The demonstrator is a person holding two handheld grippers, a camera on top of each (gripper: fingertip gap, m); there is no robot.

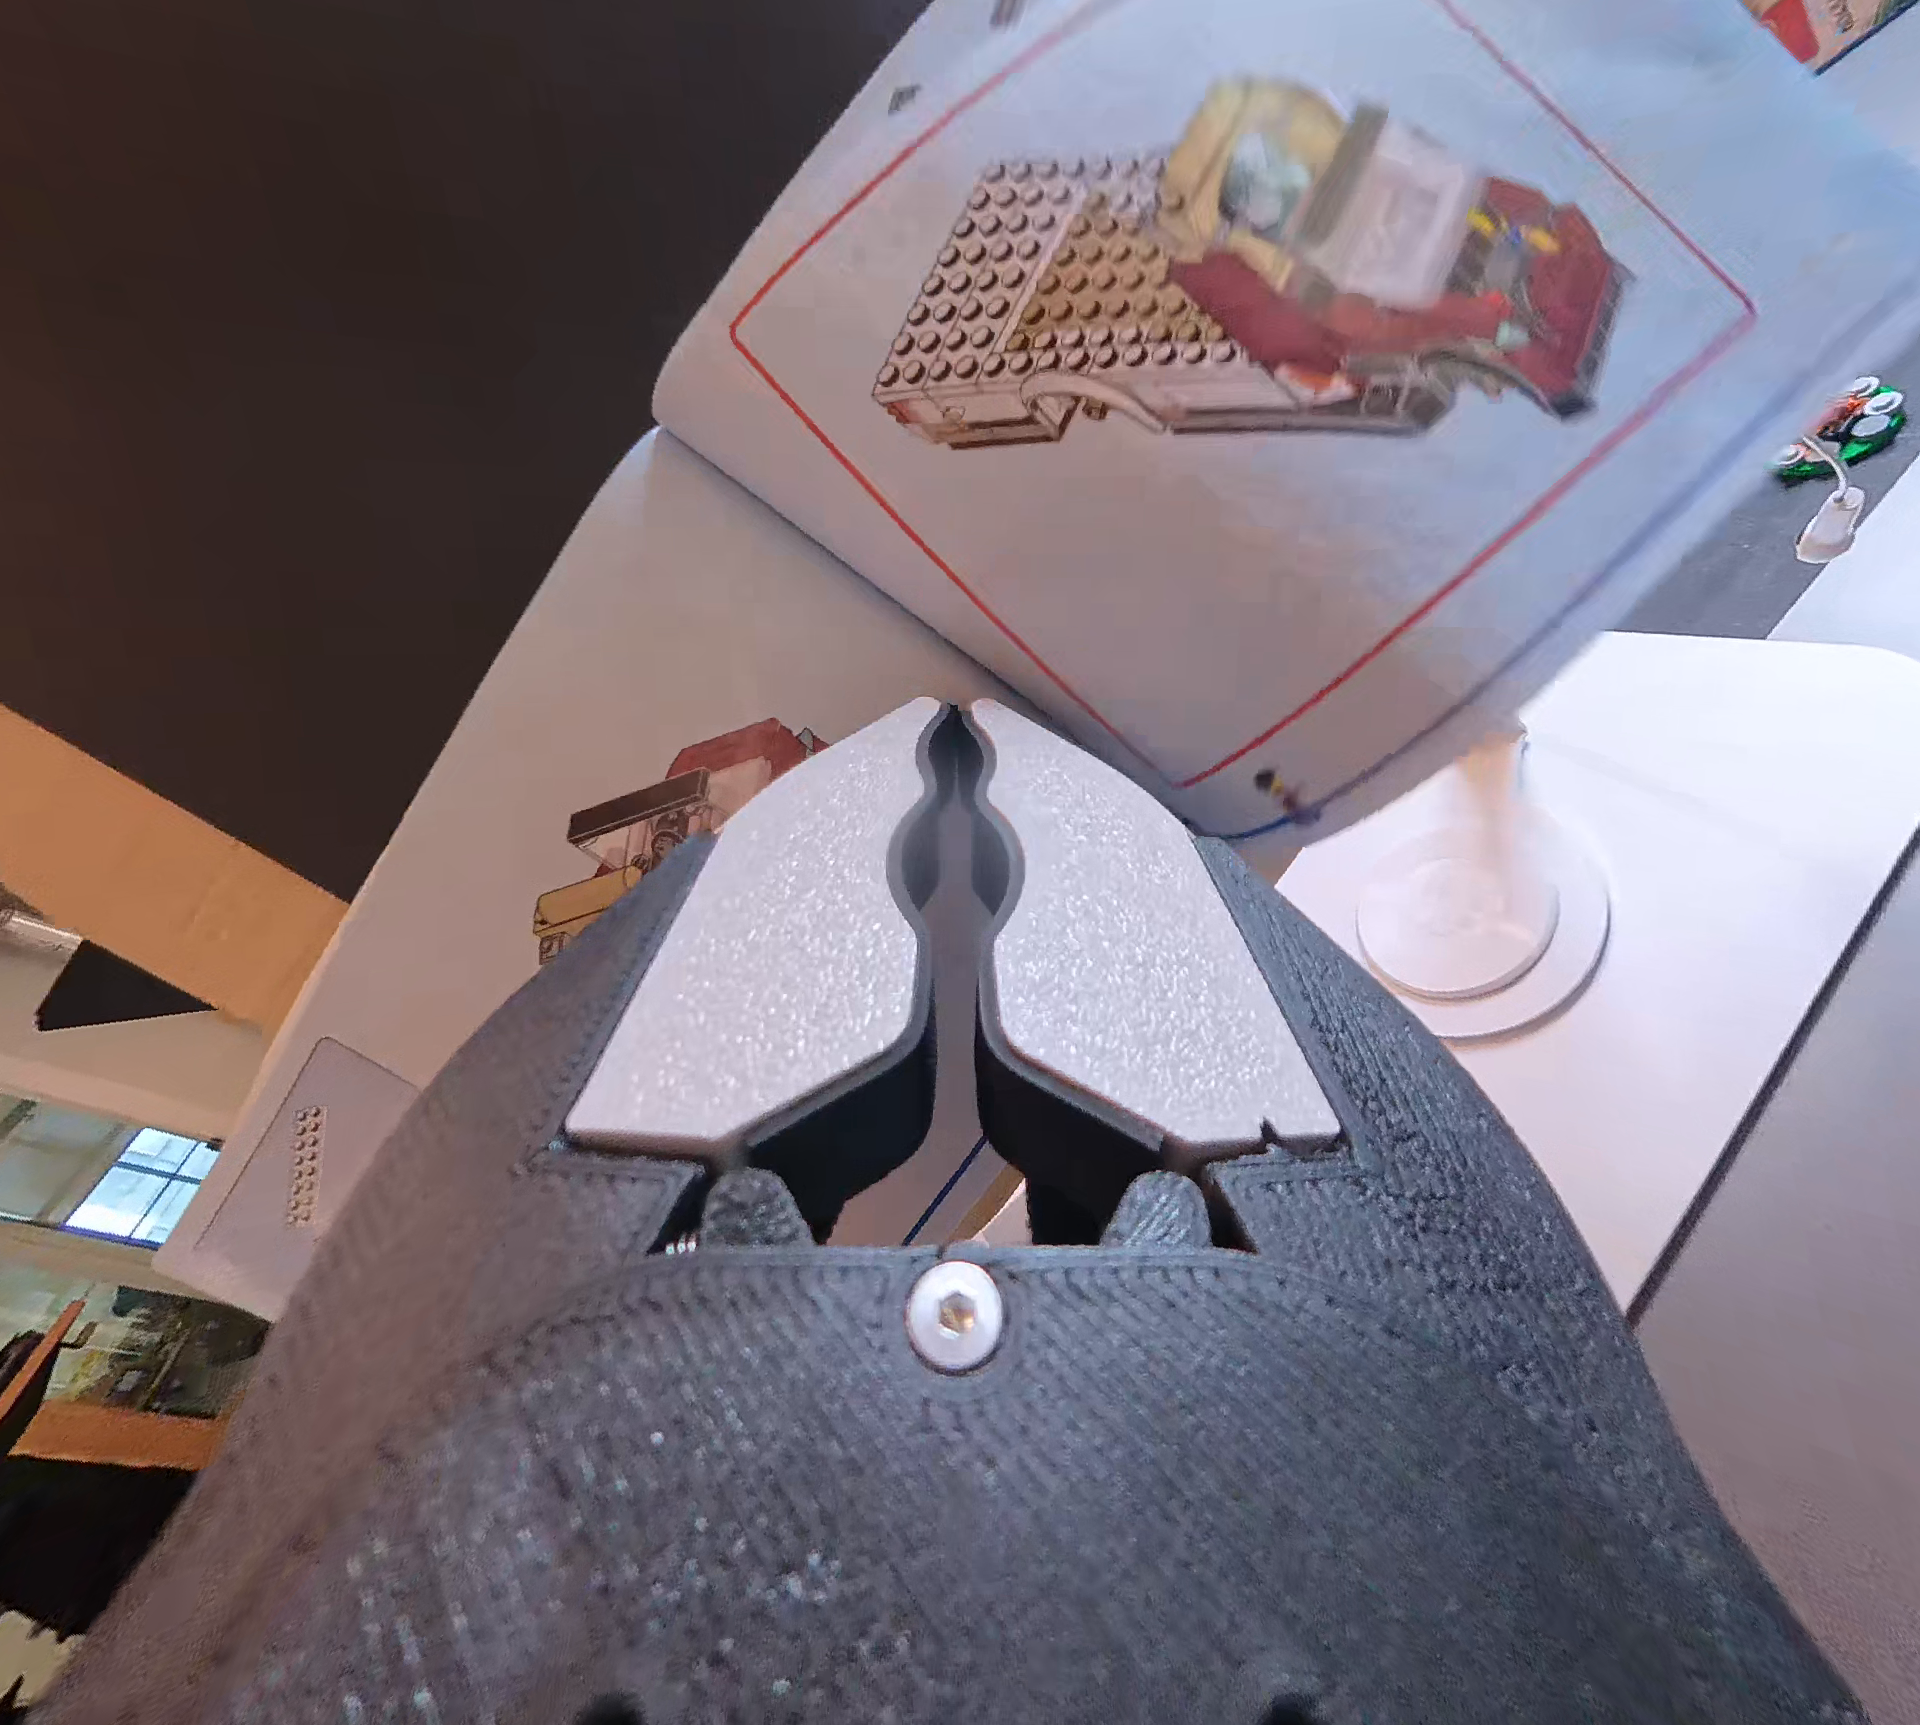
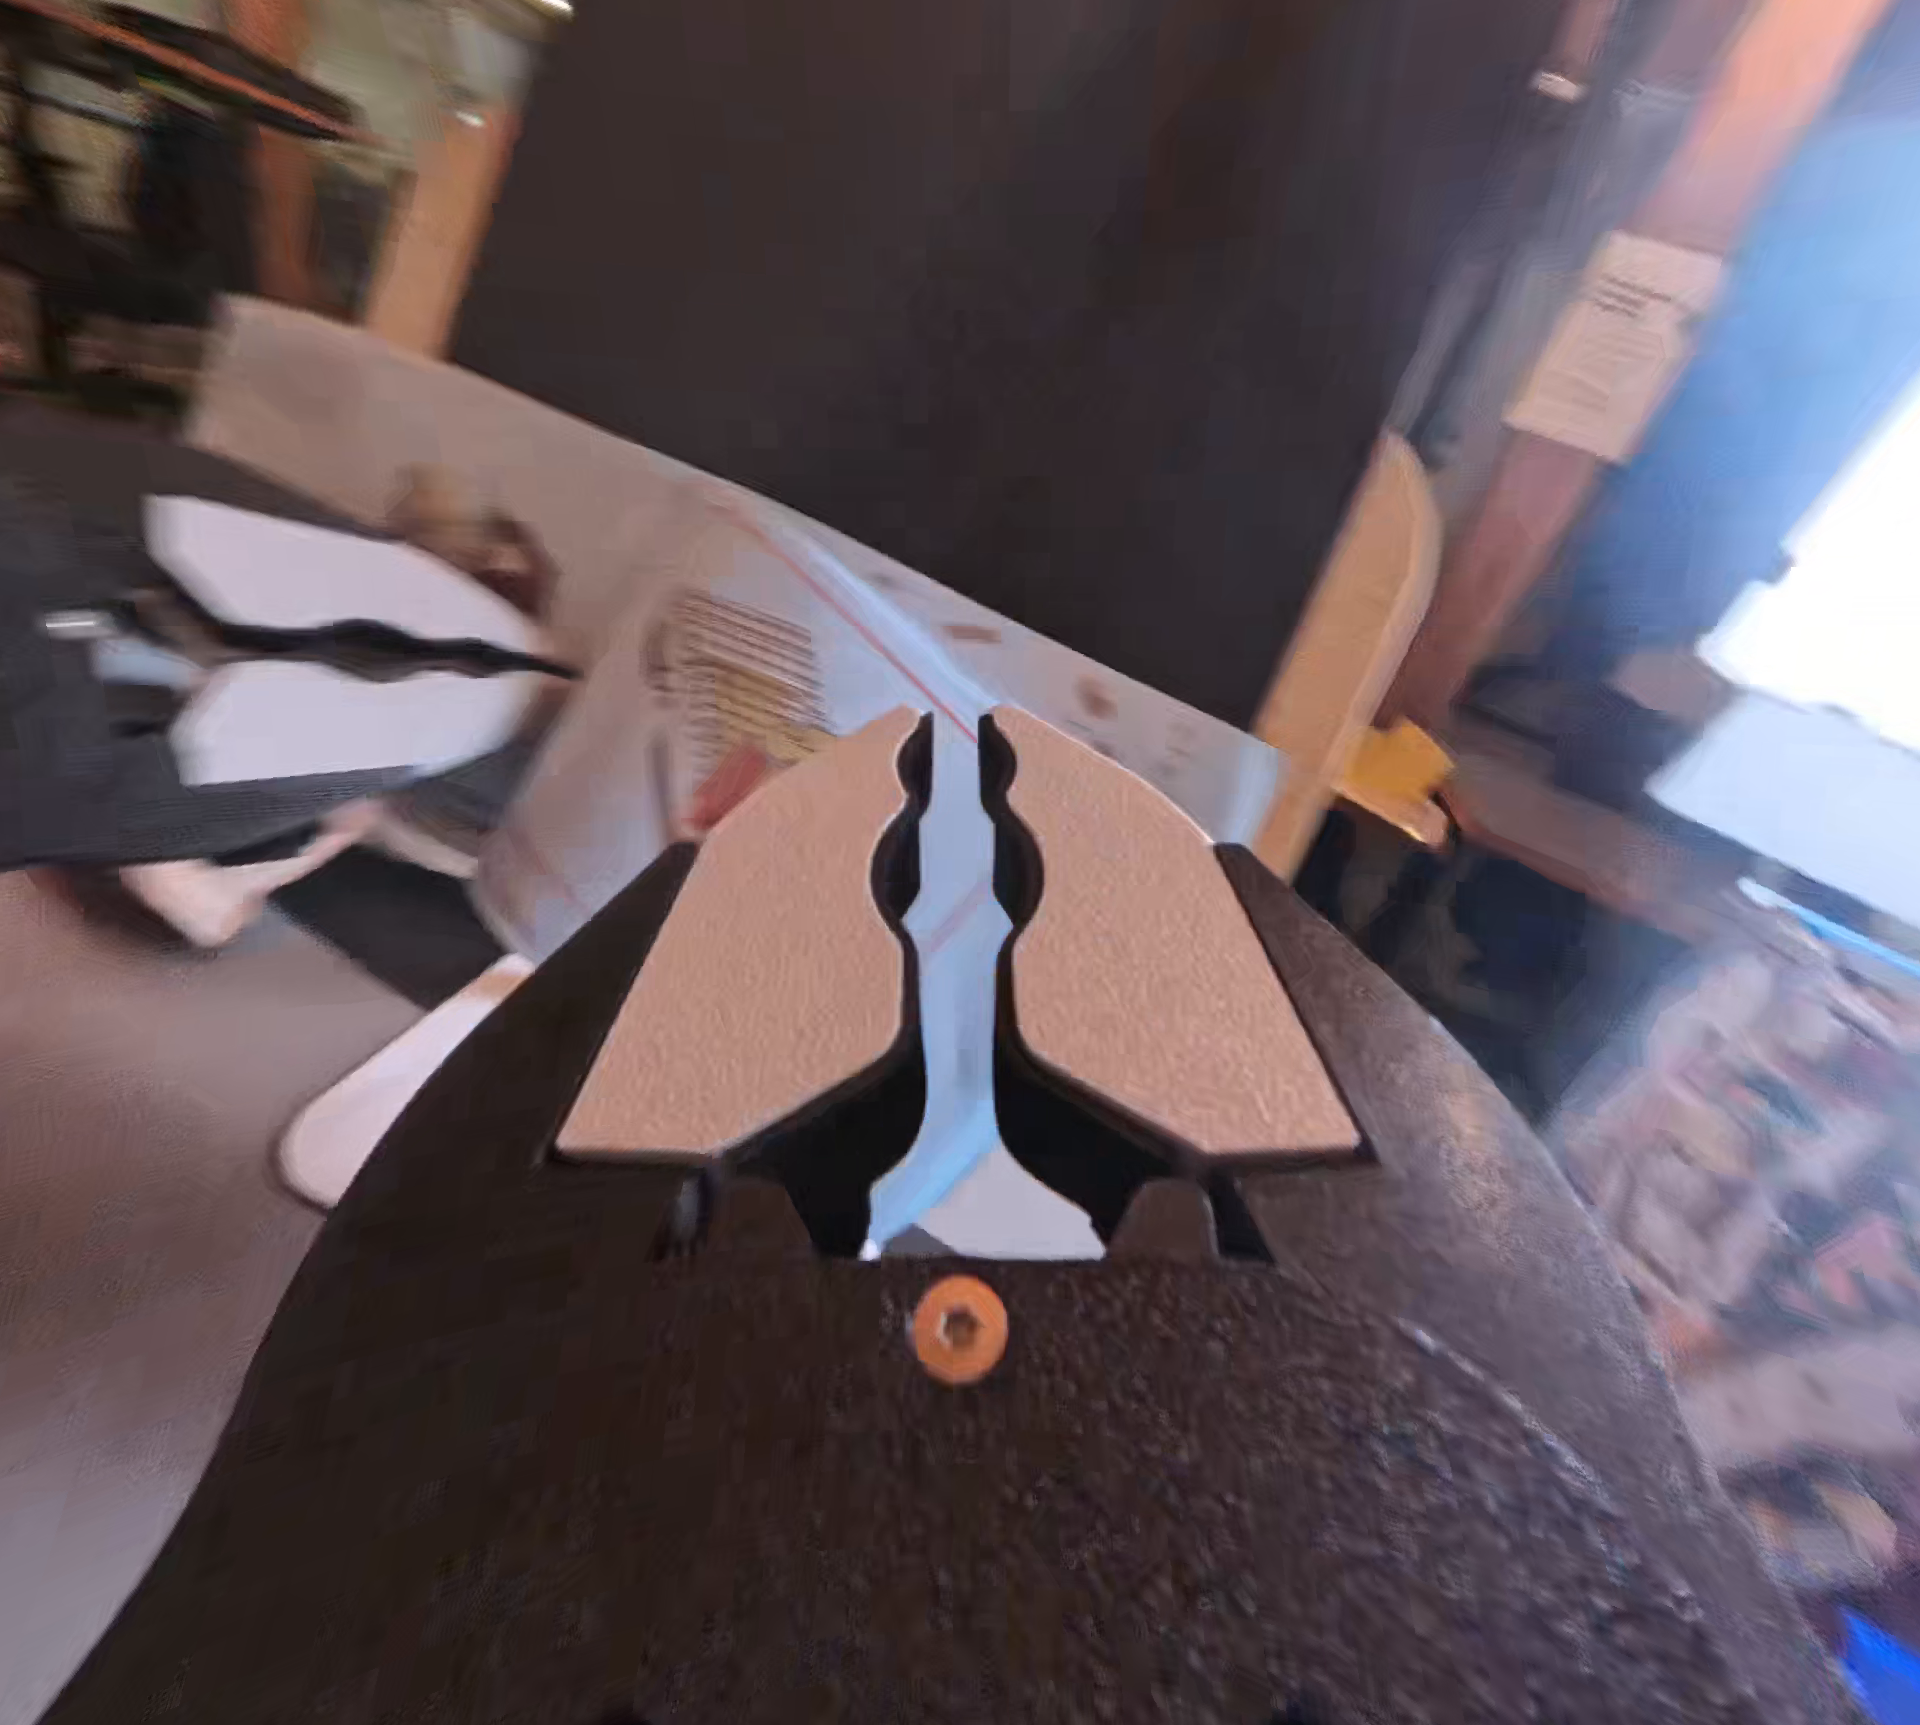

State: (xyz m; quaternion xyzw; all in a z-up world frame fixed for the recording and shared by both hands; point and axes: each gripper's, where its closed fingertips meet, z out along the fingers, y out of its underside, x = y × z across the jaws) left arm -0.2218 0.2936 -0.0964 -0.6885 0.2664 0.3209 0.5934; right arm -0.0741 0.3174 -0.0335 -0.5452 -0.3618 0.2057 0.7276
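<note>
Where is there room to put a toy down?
The white tabletop right of the round stand base looks bare. The open booklet fills the middle. Far right, small green and white pieces crowd the dark strip.

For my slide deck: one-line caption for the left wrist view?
Left tool, fingertips together, at an open brick-building instruction booklet propped on a white stand.

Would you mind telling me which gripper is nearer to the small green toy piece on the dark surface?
Hard to call. The green toy piece shows only in the left wrist view, far off beyond the booklet page ahead of the left gripper; the right gripper never sees it.
</note>
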